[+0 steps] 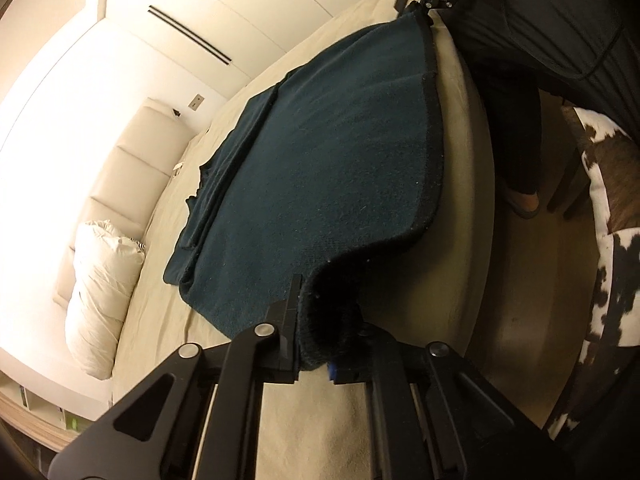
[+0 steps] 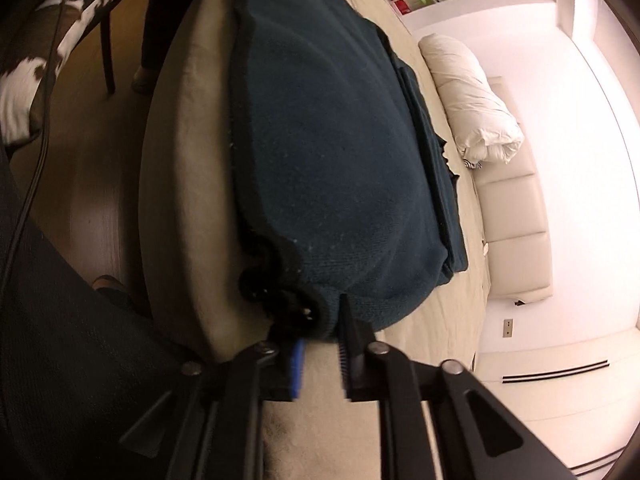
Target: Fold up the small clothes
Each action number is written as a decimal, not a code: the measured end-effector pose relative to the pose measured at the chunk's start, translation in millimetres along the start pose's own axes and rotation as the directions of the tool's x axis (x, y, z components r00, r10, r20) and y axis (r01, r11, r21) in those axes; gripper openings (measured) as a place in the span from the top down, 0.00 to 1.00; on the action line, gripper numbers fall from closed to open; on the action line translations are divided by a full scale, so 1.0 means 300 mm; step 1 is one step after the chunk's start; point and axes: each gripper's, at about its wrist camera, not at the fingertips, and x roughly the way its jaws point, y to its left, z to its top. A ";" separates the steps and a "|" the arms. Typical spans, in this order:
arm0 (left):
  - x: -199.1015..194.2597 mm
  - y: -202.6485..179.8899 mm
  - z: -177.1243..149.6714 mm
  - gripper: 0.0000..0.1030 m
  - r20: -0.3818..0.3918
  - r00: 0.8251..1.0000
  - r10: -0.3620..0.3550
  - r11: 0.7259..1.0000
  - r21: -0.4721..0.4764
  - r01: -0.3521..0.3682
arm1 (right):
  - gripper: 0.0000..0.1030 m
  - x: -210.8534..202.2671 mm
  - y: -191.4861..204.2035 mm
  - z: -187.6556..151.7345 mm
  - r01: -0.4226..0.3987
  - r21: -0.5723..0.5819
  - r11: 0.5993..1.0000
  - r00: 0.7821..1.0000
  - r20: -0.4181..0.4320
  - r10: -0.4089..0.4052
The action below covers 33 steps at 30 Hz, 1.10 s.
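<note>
The left gripper is clamped on one hem corner of the dark teal garment, the right gripper on the other. The garment lies along the bed's near edge; a white pillow rests beyond.

Your two wrist views sit close at opposite corners of teal garment, facing each other; both share bed.

Bare bed sheet lies open beyond the teal garment. A rolled white duvet blocks the far headboard end.
</note>
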 end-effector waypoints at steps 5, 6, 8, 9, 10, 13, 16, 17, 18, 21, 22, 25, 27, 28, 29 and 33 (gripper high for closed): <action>-0.028 0.071 0.012 0.94 0.016 1.000 0.021 0.993 -0.119 -0.019 | 0.92 -0.066 -0.108 0.040 -0.008 0.130 0.991 0.999 0.051 0.002; -0.040 0.094 0.019 0.94 0.023 0.999 0.034 0.989 -0.145 -0.030 | 0.92 -0.080 -0.132 0.043 -0.010 0.158 0.987 0.998 0.065 0.000; -0.068 0.153 0.035 0.94 0.043 0.997 0.059 0.975 -0.216 -0.048 | 0.92 -0.116 -0.206 0.048 -0.005 0.236 0.972 0.995 0.098 -0.019; -0.081 0.182 0.039 0.94 0.053 0.996 0.068 0.966 -0.253 -0.053 | 0.92 -0.126 -0.231 0.044 -0.006 0.262 0.965 0.994 0.105 -0.022; -0.092 0.214 0.043 0.94 0.063 0.995 0.075 0.954 -0.296 -0.053 | 0.92 -0.136 -0.277 0.034 -0.015 0.319 0.948 0.993 0.118 -0.024; -0.114 0.300 0.043 0.94 0.088 0.992 0.088 0.910 -0.411 -0.044 | 0.92 -0.139 -0.366 0.001 -0.060 0.456 0.888 0.989 0.148 -0.009; -0.122 0.364 0.036 0.94 0.105 0.990 0.092 0.870 -0.492 -0.029 | 0.92 -0.126 -0.404 -0.005 -0.107 0.515 0.851 0.983 0.182 0.013; -0.122 0.388 0.034 0.94 0.110 0.990 0.091 0.855 -0.519 -0.021 | 0.92 -0.113 -0.418 -0.005 -0.127 0.531 0.838 0.980 0.196 0.024; -0.120 0.410 0.031 0.94 0.114 0.989 0.091 0.841 -0.541 -0.015 | 0.92 -0.102 -0.426 -0.006 -0.139 0.544 0.828 0.978 0.205 0.029; -0.106 0.484 0.031 0.94 0.121 0.988 0.101 0.811 -0.585 -0.011 | 0.92 -0.041 -0.495 -0.016 -0.180 0.607 0.774 0.969 0.244 0.034; -0.095 0.513 0.035 0.94 0.118 0.987 0.107 0.800 -0.600 -0.015 | 0.92 -0.012 -0.534 -0.017 -0.195 0.634 0.748 0.965 0.261 0.030; -0.043 0.621 0.050 0.94 0.111 0.987 0.117 0.762 -0.648 -0.018 | 0.92 0.064 -0.634 -0.017 -0.220 0.685 0.695 0.957 0.289 0.019; 0.020 0.712 0.059 0.94 0.095 0.989 0.114 0.731 -0.682 -0.019 | 0.93 0.140 -0.716 -0.015 -0.236 0.723 0.650 0.953 0.303 0.009; 0.056 0.760 0.057 0.94 0.089 0.990 0.111 0.714 -0.700 -0.017 | 0.93 0.191 -0.768 -0.017 -0.247 0.748 0.616 0.951 0.309 0.007; 0.102 0.816 0.056 0.94 0.077 0.991 0.107 0.696 -0.718 -0.019 | 0.93 0.239 -0.813 -0.016 -0.257 0.768 0.587 0.950 0.313 0.007; 0.306 1.013 0.047 0.94 0.022 0.997 0.075 0.645 -0.763 -0.032 | 0.93 0.423 -0.950 -0.016 -0.278 0.832 0.480 0.953 0.302 0.028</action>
